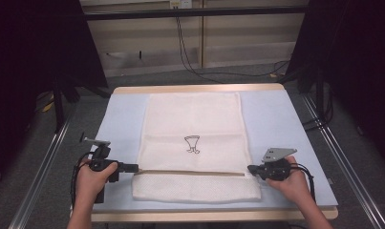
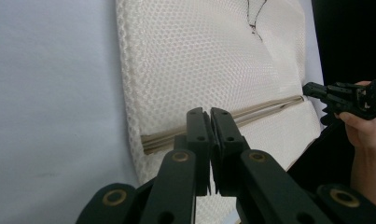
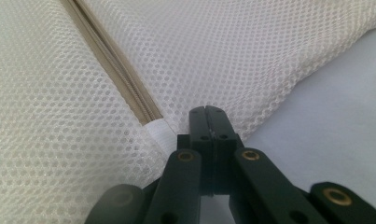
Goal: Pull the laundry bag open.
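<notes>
A white mesh bag (image 1: 195, 119) lies flat on the light blue table top (image 1: 276, 119), with a small black drawing (image 1: 192, 144) at its middle. A beige zipper (image 1: 190, 172) runs across it near the front edge. My left gripper (image 1: 135, 168) lies level at the zipper's left end; in the left gripper view its jaws (image 2: 210, 112) stand shut over the zipper (image 2: 265, 108). My right gripper (image 1: 250, 168) is at the zipper's right end, shut. In the right gripper view its tips (image 3: 207, 110) rest at the mesh edge beside the zipper's white end tab (image 3: 158, 130). Nothing visibly sits between either pair of jaws.
The table has a wooden rim (image 1: 199, 88) at the back. Metal rails (image 1: 42, 167) run along the floor on both sides. Black cables (image 1: 190, 62) hang behind the table, and dark curtains stand at the left and right.
</notes>
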Motion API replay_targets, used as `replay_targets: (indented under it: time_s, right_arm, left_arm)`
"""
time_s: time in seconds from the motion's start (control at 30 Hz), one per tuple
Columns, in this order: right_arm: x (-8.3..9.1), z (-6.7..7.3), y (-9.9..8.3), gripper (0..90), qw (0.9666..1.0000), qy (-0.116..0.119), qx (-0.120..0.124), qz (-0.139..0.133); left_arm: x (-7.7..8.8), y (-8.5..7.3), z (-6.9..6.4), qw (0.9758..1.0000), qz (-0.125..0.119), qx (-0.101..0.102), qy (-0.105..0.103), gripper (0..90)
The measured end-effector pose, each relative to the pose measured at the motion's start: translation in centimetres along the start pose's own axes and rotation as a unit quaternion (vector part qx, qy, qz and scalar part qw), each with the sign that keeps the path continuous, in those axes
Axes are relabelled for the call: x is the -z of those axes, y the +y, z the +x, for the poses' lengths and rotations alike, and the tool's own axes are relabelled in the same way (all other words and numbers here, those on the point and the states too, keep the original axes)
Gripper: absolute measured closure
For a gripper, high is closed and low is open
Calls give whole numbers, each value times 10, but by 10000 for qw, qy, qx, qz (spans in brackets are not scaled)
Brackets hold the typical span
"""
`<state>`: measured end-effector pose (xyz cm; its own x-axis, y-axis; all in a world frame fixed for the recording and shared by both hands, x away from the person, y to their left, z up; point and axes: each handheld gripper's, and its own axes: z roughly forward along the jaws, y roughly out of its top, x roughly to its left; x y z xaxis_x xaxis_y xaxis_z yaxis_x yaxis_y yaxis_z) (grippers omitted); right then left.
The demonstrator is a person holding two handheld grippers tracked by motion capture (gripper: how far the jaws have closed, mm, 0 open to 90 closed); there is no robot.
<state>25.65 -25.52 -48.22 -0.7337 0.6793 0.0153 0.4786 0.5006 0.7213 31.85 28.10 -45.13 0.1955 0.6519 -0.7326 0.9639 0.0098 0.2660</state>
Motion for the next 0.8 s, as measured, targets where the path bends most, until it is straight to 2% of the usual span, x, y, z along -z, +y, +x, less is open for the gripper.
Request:
replay_targets:
  time_s: [0.13,0.2,0.33,0.47,0.8]
  right_arm:
    - [0,0,0,900,10000,-1,3,1]
    - [0,0,0,900,10000,1,7,1]
    - [0,0,0,900,10000,19,-1,-6]
    - [0,0,0,900,10000,15,4,-9]
    - [0,0,0,900,10000,18,2,-4]
  left_arm:
    - [4,0,3,10000,-52,11,30,874]
    - [5,0,4,10000,-48,4,-35,874]
    - [4,0,5,10000,-26,-22,-31,873]
    - [6,0,7,10000,-53,-17,76,874]
    - [8,0,9,10000,-59,17,36,873]
